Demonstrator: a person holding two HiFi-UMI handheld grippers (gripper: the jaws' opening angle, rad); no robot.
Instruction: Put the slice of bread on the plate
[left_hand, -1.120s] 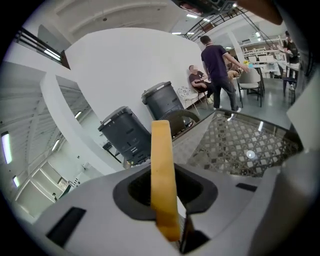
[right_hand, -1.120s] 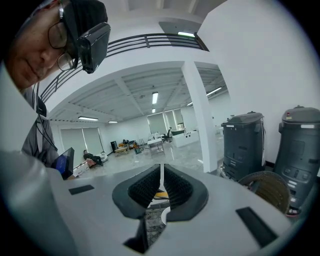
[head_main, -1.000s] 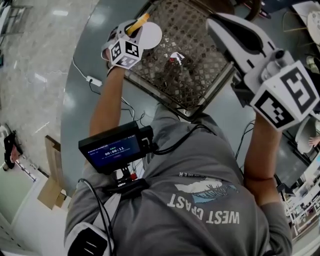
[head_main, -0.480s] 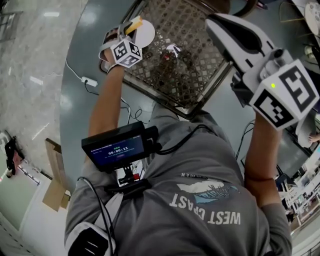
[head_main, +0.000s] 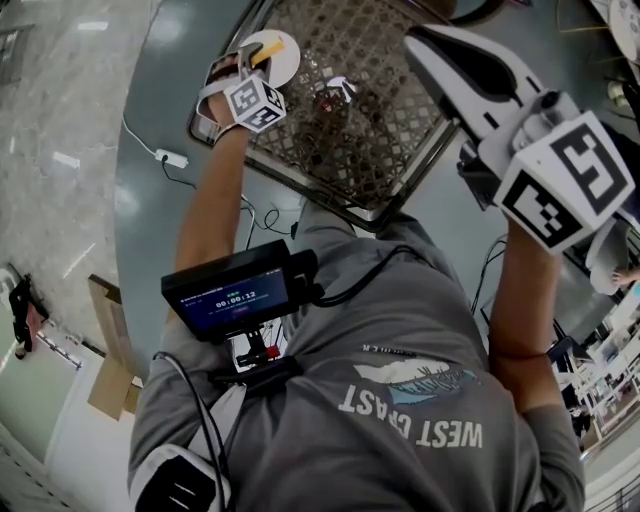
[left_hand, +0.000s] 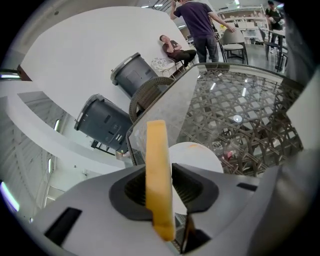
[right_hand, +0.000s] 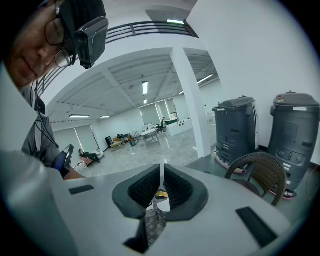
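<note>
White capitals reading "WEST COAST" are showing upside down across the person's grey T-shirt (head_main: 410, 428), under a feather-like drawing. The small screen (head_main: 232, 298) strapped to the chest is displaying 00:00:12. Each gripper's cube is showing black-and-white square markers.

The left gripper (left_hand: 162, 186), at 11 o'clock in the head view, is clenching the slice of bread (left_hand: 157, 170) on edge, with both ribbed pads pressing its flat sides. The yellow slice is standing above the near rim of the white plate (left_hand: 200, 156), which is lying just behind it toward 2 o'clock. Whether bread and plate are touching cannot be told. The right gripper (right_hand: 161, 187), at 2 o'clock in the head view, is holding nothing, its jaws standing together but for a thin slit.

The plate is sitting at the 11 o'clock corner of the table (left_hand: 250, 115), a glass top over a brown woven lattice. A grey-blue floor area is surrounding it, with pale marble floor (head_main: 60, 120) beyond at 9 o'clock. A white cable (head_main: 170, 158) is trailing there. Two grey bins (right_hand: 235, 125) and a wicker chair (right_hand: 260, 175) are standing against the white wall of a large, bright hall.
</note>
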